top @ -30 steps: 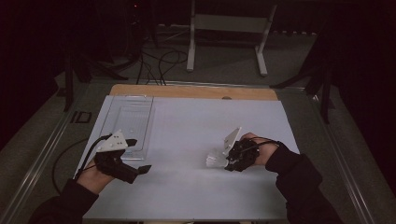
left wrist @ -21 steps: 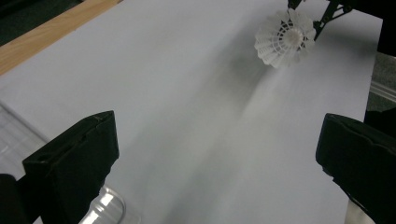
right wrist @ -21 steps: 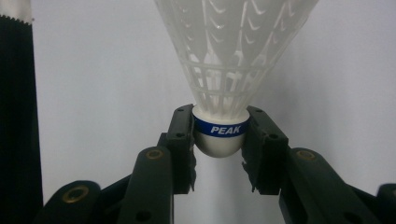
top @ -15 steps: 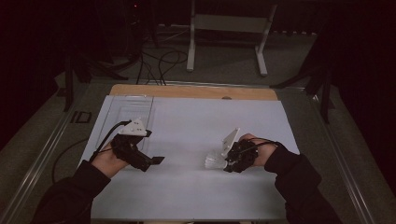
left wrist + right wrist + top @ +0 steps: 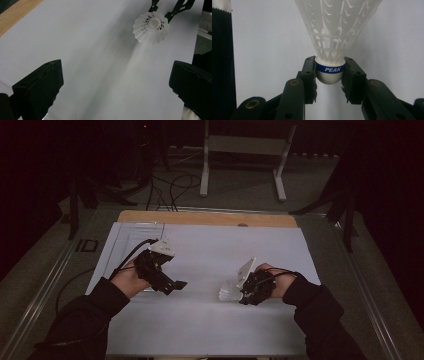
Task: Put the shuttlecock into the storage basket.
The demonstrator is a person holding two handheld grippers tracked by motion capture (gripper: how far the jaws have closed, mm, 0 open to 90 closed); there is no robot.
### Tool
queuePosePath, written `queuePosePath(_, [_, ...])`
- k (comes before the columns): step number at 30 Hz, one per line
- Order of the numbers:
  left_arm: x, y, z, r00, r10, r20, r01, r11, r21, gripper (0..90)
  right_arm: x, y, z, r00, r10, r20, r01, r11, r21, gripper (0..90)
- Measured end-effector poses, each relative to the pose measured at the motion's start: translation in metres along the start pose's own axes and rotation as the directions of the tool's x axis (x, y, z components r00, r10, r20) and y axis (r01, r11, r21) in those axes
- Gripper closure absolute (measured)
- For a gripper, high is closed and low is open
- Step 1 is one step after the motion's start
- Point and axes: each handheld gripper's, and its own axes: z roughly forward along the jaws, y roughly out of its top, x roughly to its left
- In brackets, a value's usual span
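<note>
My right gripper (image 5: 329,75) pinches the white shuttlecock (image 5: 334,32) by its round cork above the white mat (image 5: 210,320), skirt aimed at my left gripper (image 5: 172,284), whose jaws are spread wide, I think to take it.

"PEAK" stands on the shuttlecock (image 5: 329,68) cork's blue band.

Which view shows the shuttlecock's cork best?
The right gripper view: the cork, with its blue PEAK band, sits close-up between the tongs. The left gripper view shows the skirt end-on; the high view shows a small white shape.
</note>
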Motion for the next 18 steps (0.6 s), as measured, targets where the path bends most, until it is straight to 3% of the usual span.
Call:
queuePosePath(3, [0.000,0.008,0.004,0.9995,0.017,0.027,-0.018,0.9994,0.031,0.0,0.000,0.001,0.000,1.0000,-0.001,-0.004,0.001,1.000,-0.001,66.3])
queuePosePath(8, [-0.001,0.021,0.013,0.9974,0.066,0.029,-0.068,0.9945,0.080,0.0,0.001,0.002,0.000,0.9999,-0.008,-0.006,0.008,1.000,0.000,66.3])
queuePosePath(13, [-0.001,0.032,0.025,0.9959,0.074,0.051,-0.079,0.9914,0.104,0.0,0.001,0.003,0.001,0.9998,-0.018,-0.008,0.018,1.000,-0.004,66.3])
queuePosePath(18, [-0.004,0.041,0.035,0.9914,0.111,0.069,-0.119,0.9844,0.129,1.3,0.002,0.004,0.001,0.9997,-0.021,-0.010,0.021,1.000,-0.004,66.4])
